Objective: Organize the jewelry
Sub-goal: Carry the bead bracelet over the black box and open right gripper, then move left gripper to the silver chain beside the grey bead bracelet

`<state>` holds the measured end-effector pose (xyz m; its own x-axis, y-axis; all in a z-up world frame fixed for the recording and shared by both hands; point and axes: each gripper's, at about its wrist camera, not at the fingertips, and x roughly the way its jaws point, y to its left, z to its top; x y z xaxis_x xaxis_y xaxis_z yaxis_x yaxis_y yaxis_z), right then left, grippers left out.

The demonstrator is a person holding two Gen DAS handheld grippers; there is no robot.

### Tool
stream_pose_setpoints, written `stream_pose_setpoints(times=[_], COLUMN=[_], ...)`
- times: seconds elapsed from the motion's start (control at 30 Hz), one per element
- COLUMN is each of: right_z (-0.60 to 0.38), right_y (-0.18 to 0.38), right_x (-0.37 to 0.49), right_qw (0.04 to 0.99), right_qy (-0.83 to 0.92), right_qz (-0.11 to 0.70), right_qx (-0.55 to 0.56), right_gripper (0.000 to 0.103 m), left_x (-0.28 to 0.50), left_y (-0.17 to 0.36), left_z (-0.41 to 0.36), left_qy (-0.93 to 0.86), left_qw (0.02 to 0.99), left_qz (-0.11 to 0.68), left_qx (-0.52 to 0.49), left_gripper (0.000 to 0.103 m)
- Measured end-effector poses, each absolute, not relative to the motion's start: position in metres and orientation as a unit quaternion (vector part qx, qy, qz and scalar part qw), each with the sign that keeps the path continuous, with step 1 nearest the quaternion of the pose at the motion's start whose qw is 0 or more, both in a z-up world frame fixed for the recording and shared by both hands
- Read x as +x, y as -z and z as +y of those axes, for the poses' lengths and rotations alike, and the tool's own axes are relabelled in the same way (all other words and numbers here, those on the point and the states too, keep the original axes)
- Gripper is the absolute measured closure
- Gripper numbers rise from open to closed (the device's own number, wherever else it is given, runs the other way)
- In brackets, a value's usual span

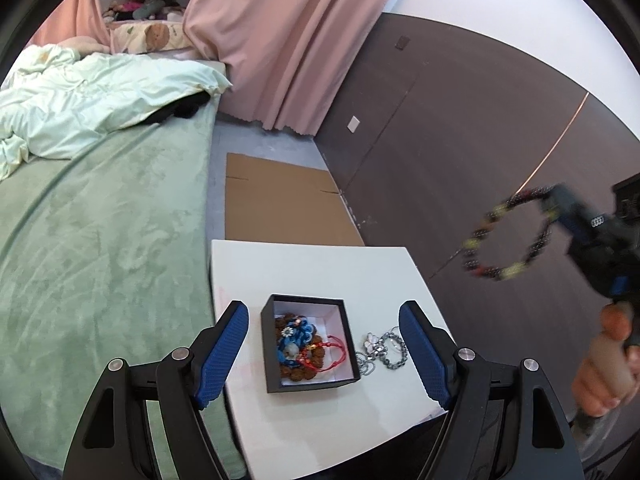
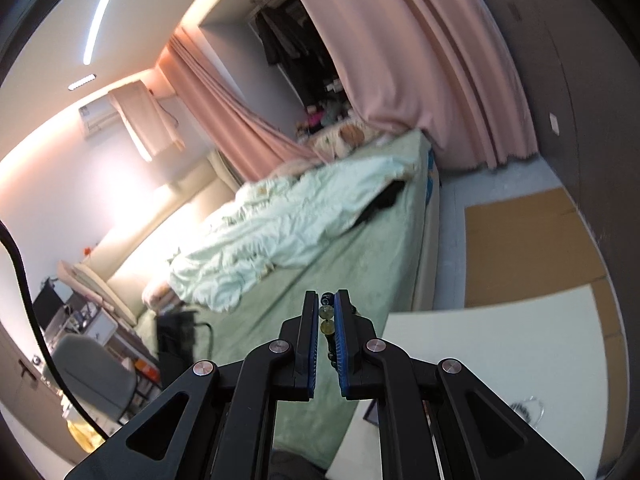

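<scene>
My right tongs (image 2: 327, 320) are clamped on a dark beaded bracelet (image 1: 508, 236) — it dangles in the air, up and to the right of the black jewelry box (image 1: 310, 346). My left tongs (image 1: 324, 354) are spread wide, holding nothing, right over that box. Silver pieces (image 1: 384, 350) lie on the white table (image 1: 320, 268) just right of the box.

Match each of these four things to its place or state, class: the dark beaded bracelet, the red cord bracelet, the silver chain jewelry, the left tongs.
Things:
1. dark beaded bracelet
2. red cord bracelet
3. silver chain jewelry
4. left tongs

Places or states:
A. on the white table, beside the black box
B. open, holding nothing
C. hanging from the right tongs, in the air
D. inside the black box

Pairs: 1-C, 2-D, 3-A, 4-B
</scene>
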<state>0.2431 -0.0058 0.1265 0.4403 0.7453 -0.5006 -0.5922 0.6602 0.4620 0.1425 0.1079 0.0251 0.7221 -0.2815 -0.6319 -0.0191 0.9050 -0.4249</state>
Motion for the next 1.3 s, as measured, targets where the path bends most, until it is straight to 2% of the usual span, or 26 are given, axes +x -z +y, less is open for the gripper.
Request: stream_pose_setpoints(times=[0.4,0.47,0.5,0.53,0.57,0.77,1.0,1.2,1.27,1.3], right_z=[0.024,0.023,0.019,0.011,0.003,-0.03,-0.069,-0.102,-0.11,-0.115], right_y=[-0.022,-0.008,-0.003,0.001,0.0,-0.003,-0.019,-0.017,-0.015,-0.015], right_x=[0.281,0.286,0.289,0.291,0.292,0.279,0.261,0.251,0.25,0.249], right_qw=[0.818,0.809,0.807,0.809,0.812,0.823,0.835,0.846,0.847,0.847], right_qy=[-0.35,-0.337,-0.328,-0.318,-0.314,-0.3,-0.291,-0.263,-0.256,-0.254], right_qz=[0.455,0.48,0.489,0.491,0.487,0.467,0.438,0.426,0.427,0.426], right_qx=[0.039,0.038,0.044,0.059,0.071,0.118,0.16,0.181,0.188,0.193], right_gripper=[0.093,0.08,0.062,0.048,0.045,0.033,0.032,0.032,0.024,0.01], left_x=[0.132,0.134,0.133,0.133,0.131,0.127,0.139,0.15,0.152,0.154], left_y=[-0.016,-0.015,-0.015,-0.017,-0.018,-0.02,-0.016,-0.013,-0.014,-0.016], left_z=[0.137,0.135,0.133,0.131,0.128,0.113,0.075,0.053,0.049,0.048], left_qy=[0.028,0.019,0.013,0.007,0.0,0.002,0.032,0.054,0.064,0.067], left_qw=[0.912,0.915,0.918,0.923,0.928,0.944,0.944,0.933,0.93,0.929], left_qz=[0.346,0.342,0.337,0.328,0.318,0.278,0.299,0.322,0.322,0.323], left_qx=[-0.22,-0.213,-0.207,-0.199,-0.193,-0.177,-0.134,-0.152,-0.162,-0.168], left_gripper=[0.025,0.024,0.023,0.023,0.023,0.022,0.022,0.022,0.021,0.015])
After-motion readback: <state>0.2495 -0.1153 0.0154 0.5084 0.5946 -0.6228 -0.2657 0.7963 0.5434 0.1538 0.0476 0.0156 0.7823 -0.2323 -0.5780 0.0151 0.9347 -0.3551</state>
